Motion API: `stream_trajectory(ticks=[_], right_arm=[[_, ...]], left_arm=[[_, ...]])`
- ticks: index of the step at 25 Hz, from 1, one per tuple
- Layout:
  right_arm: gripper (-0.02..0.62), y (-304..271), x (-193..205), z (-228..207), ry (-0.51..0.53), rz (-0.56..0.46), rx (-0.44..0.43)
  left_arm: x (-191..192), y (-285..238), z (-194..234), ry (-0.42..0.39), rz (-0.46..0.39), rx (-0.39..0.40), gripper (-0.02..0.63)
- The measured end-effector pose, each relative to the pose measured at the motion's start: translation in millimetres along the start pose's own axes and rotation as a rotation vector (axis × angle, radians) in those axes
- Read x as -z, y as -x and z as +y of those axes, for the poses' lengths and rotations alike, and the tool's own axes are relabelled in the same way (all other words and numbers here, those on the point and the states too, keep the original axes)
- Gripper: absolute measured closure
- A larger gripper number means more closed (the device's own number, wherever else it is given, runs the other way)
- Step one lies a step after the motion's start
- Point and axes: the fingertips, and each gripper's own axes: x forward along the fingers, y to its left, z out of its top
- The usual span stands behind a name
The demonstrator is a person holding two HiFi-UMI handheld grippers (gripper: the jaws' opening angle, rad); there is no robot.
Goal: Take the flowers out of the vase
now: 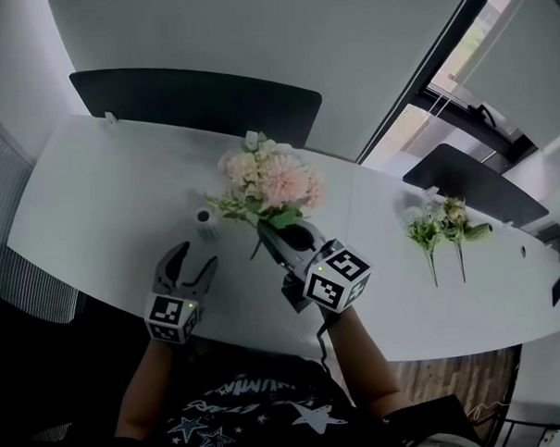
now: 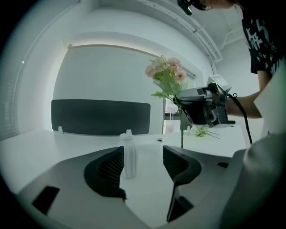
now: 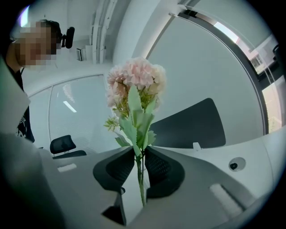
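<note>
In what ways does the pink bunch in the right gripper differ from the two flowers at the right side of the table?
The pink bunch is up off the table, its stems clamped in the right gripper's jaws; the two flowers lie flat on the table. The pink bunch is large and full; the two flowers are smaller and paler. Both have green stems and are outside the vase.

My right gripper has its jaws closed on the green stems of a bunch of pink flowers. The ribbed pads press the stems from both sides. The stems stand upright, and their cut ends show below the pads. Serrated leaves spread just above the jaws. Behind them is a white table with a round grommet hole. A dark chair back stands beyond the table.
</note>
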Motion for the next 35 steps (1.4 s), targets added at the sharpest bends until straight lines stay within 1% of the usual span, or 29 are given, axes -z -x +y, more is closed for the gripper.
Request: stream_trajectory(ticks=[2, 5, 7, 9, 12, 14, 16, 20, 23, 26, 30, 35], right_arm=[[0.523, 14, 4, 3, -0.004, 0.005, -0.015], [0.525, 19, 6, 5, -0.013, 0.016, -0.024], [0.524, 25, 6, 6, -0.014, 0.023, -0.028], [0.524, 42, 9, 9, -0.013, 0.029, -0.037], [0.525, 74, 17, 11, -0.011, 0.040, -0.056], [0.525, 90, 21, 12, -0.005, 0.053, -0.071], [0.525, 103, 24, 14, 0.005, 0.067, -0.088], [0.525, 125, 31, 21, 0.022, 0.097, -0.126], [0.525, 148, 39, 40, 0.033, 0.120, -0.166], [0.525, 168, 49, 60, 0.041, 0.139, -0.206], [0.525, 169, 51, 59, 0.056, 0.166, -0.231], [0.526, 169, 50, 60, 0.048, 0.173, -0.242]], left_arm=[[-4, 10, -14, 0.013, -0.013, -0.013, 0.332], [-17, 15, -20, 0.045, -0.035, -0.003, 0.383], [-28, 17, -28, 0.065, -0.056, 0.005, 0.395], [-33, 21, -46, 0.062, -0.073, -0.001, 0.412], [-35, 32, -79, 0.053, -0.097, -0.026, 0.470], [-36, 37, -96, 0.050, -0.110, -0.048, 0.496], [-36, 43, -110, 0.052, -0.119, -0.076, 0.509], [-38, 60, -136, 0.085, -0.135, -0.124, 0.538], [-39, 88, -164, 0.085, -0.142, -0.172, 0.549], [-28, 114, -186, 0.097, -0.130, -0.213, 0.556], [-28, 117, -189, 0.127, -0.117, -0.242, 0.557], [-34, 122, -194, 0.120, -0.109, -0.251, 0.557]])
